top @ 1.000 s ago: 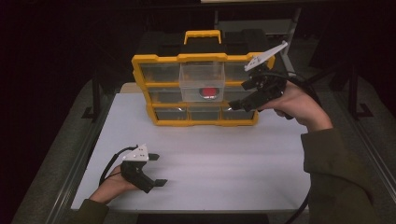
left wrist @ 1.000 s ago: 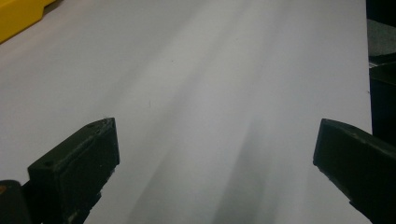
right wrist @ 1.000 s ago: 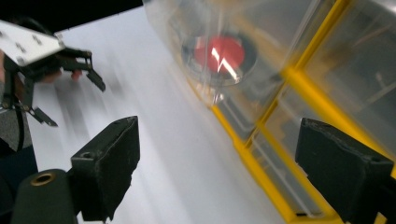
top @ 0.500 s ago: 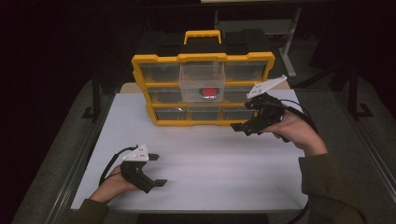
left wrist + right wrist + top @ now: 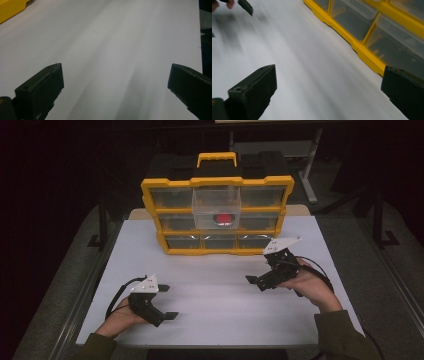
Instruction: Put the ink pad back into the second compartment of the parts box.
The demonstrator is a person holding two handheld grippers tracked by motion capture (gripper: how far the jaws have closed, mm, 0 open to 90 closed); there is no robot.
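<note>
Nearest the person, the left tongs (image 5: 167, 301) are lying low over the near left part of the white table (image 5: 215, 320), jaws standing wide apart with nothing between them; the left gripper view is showing bare tabletop between the two black jaws.

Farther in and to the right, the right tongs (image 5: 259, 276) are hanging just above the table in front of the cabinet, gripped by the right hand (image 5: 310, 287). Their jaws have just been opening and are now standing fully apart, empty. In the right gripper view the yellow frame and the bottom row of clear drawers (image 5: 352, 17) are passing close by on the right.

At the far side, the yellow drawer cabinet (image 5: 217, 215) is standing upright. Its middle clear drawer (image 5: 216, 207) is sticking out towards the person, and a small red thing (image 5: 223, 217) is lying inside it.

By my reading, the placing step looks finished, with the red thing sitting in the drawer and both tongs free. The next move is probably pushing that drawer shut, which is calling for a level, square push on its front, so the light cabinet is not sliding back or tipping.
</note>
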